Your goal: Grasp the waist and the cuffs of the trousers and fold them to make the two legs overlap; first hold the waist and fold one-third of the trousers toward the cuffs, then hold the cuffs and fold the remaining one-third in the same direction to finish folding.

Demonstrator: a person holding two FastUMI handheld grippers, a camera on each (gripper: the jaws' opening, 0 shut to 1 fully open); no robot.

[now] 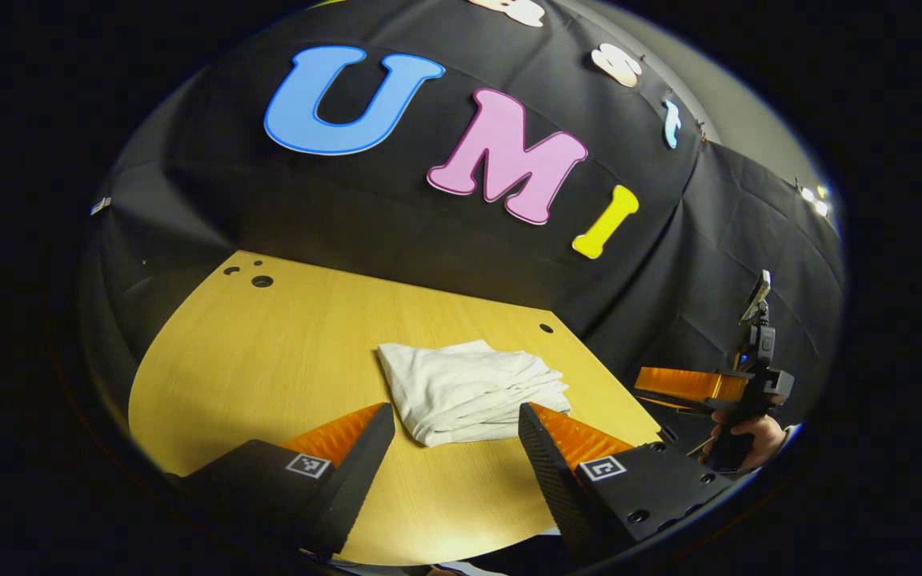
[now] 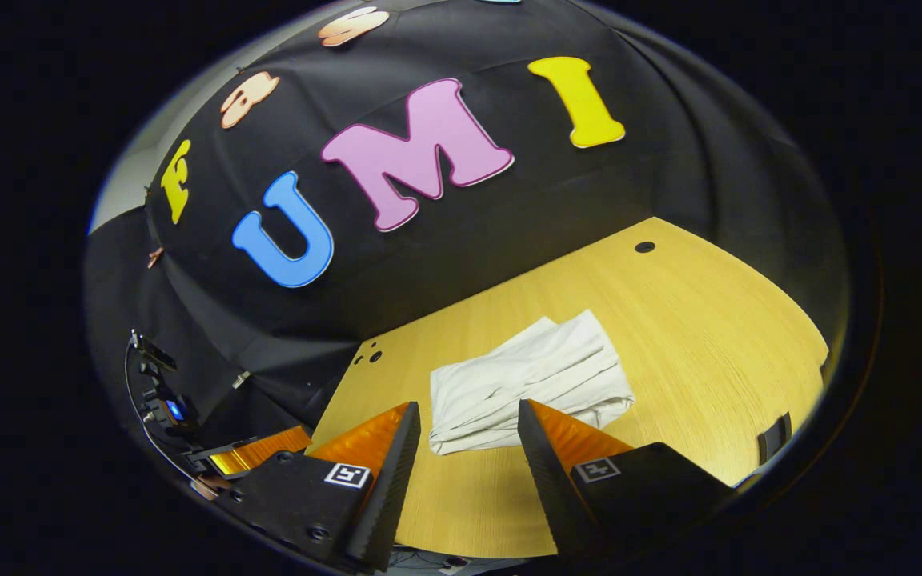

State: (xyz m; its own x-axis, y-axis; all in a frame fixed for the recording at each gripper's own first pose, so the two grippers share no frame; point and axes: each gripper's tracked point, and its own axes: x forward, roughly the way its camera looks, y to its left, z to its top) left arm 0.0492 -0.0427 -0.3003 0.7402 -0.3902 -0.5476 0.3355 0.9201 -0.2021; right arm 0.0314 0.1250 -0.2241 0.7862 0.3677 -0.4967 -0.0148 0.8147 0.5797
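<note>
Both sets of jaws are spread wide with nothing between them. Left gripper (image 1: 456, 416) hangs over the near edge of the wooden table (image 1: 269, 360), and the white trousers (image 1: 473, 390) sit just past its fingertips, not touching. They're folded into a compact, layered bundle lying flat around the middle of the tabletop. Right gripper (image 2: 469, 416) is in the same sort of spot, with the trousers (image 2: 529, 380) just ahead of its fingers. In the left gripper view the right gripper (image 1: 697, 386) shows off to the right past the table edge, with a hand (image 1: 753, 440) wrapped around its handle.
</note>
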